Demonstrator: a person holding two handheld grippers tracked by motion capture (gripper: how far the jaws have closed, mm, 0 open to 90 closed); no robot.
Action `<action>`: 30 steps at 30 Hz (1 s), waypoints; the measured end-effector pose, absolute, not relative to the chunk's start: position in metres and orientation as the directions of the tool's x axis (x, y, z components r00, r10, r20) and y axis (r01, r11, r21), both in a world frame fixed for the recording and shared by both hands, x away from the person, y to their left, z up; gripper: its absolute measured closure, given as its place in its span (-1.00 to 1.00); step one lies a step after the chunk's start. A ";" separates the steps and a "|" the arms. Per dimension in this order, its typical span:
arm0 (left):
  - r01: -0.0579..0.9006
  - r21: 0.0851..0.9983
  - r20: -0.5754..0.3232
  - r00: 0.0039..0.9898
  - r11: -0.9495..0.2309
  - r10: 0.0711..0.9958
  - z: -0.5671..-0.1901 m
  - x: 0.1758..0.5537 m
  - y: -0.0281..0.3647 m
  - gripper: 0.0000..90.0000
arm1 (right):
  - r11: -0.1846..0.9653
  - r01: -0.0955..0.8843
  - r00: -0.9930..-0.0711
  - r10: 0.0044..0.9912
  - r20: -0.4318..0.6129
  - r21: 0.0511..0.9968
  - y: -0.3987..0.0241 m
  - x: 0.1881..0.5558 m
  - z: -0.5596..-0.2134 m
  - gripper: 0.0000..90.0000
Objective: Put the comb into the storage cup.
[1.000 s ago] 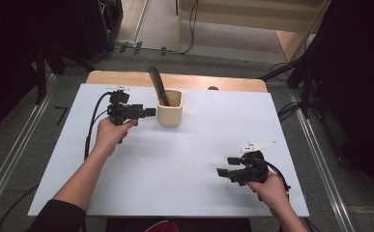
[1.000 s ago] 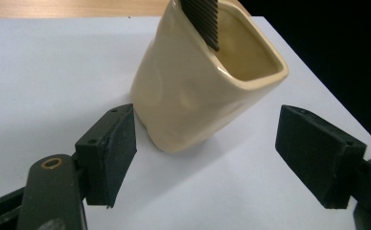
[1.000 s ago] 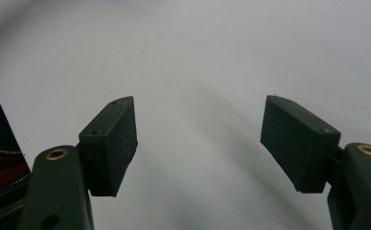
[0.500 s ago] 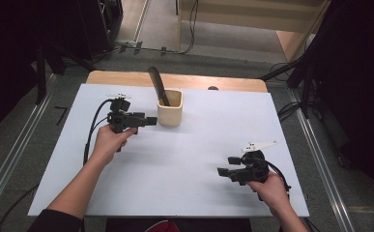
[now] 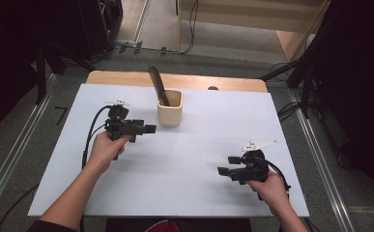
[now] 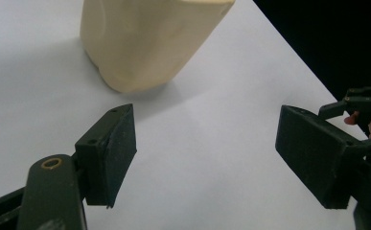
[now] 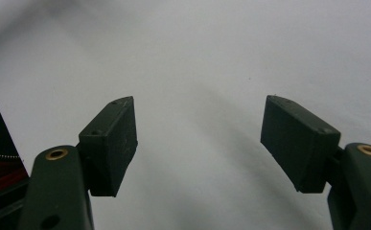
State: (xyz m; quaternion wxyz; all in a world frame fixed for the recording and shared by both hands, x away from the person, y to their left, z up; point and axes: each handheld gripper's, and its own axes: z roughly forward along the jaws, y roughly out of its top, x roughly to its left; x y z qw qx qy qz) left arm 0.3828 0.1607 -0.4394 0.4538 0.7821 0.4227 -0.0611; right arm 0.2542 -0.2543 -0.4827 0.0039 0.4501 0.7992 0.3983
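Judging by the layout, the comb (image 5: 158,87) is already stood in the cup (image 5: 169,108); little is left. Both the left gripper (image 5: 150,129) and right gripper (image 5: 223,165) are held released, nothing grasped.

1. This looks like a lab or a recording space, not a home: a plain table (image 5: 291,145) covered with a white sheet sits in the middle of the frame, lit from above, with dark surroundings at the left and right edges.
2. Metal rails (image 5: 10,159) run along the grey floor at lower left and lower right.
3. Loose cables (image 5: 192,29) trail across the floor at top centre and at right.
4. Dark equipment stands (image 5: 54,53) sit at upper left and upper right.
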 end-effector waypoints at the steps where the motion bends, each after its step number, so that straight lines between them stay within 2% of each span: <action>1: 0.721 0.653 -0.482 0.632 -0.232 0.607 -0.440 0.382 0.161 -0.48 | 0.277 0.717 -0.594 0.722 0.354 0.640 -0.254 0.254 -0.483 -0.41; 9: 0.731 0.641 -0.504 0.632 -0.236 0.588 -0.443 0.369 0.161 -0.48 | 0.274 0.720 -0.590 0.726 0.354 0.638 -0.256 0.255 -0.483 -0.41; 17: 0.723 0.627 -0.480 0.651 -0.289 0.587 -0.445 0.356 0.156 -0.48 | 0.269 0.722 -0.587 0.725 0.359 0.638 -0.257 0.257 -0.484 -0.41; 30: 0.720 0.628 -0.463 0.652 -0.297 0.600 -0.447 0.336 0.167 -0.48 | 0.258 0.729 -0.576 0.732 0.364 0.634 -0.259 0.259 -0.486 -0.41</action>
